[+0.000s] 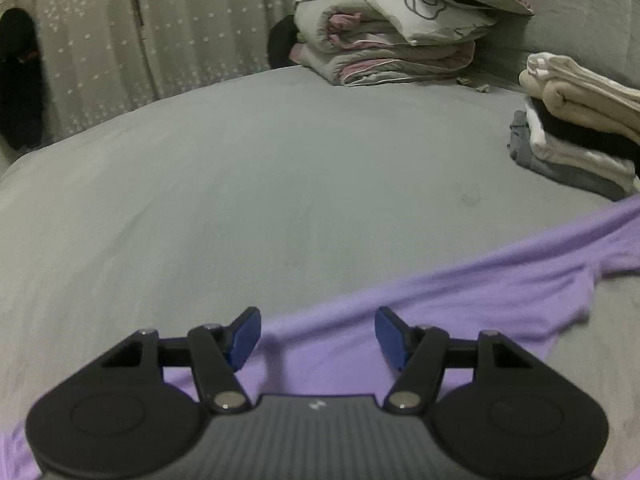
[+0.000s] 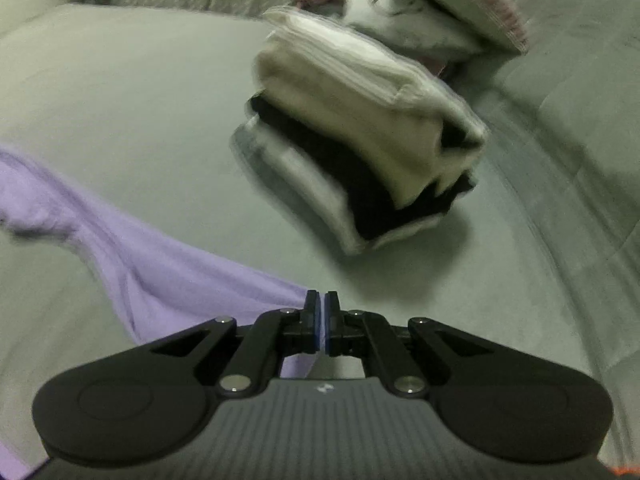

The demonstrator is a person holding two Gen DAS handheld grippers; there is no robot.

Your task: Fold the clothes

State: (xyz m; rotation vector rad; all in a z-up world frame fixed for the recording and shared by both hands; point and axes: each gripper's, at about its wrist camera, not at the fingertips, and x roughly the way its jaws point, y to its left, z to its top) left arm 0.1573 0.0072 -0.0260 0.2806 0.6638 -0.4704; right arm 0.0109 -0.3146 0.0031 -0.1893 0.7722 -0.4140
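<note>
A lilac garment (image 1: 460, 300) lies spread across the grey bed, running from the lower left up to the right edge in the left wrist view. My left gripper (image 1: 318, 334) hovers over its near part, open, with the cloth showing between the blue pads and nothing held. In the right wrist view the same lilac garment (image 2: 168, 276) stretches from the left edge to my right gripper (image 2: 321, 322), which is shut on a corner of it. The right wrist view is blurred by motion.
A stack of folded clothes (image 1: 580, 136), cream, black, white and grey, sits on the bed (image 1: 240, 184) at the right; it appears as folded clothes (image 2: 360, 148) just beyond my right gripper. Folded quilts and pillows (image 1: 392, 28) are piled at the back. A patterned curtain (image 1: 140, 32) hangs behind.
</note>
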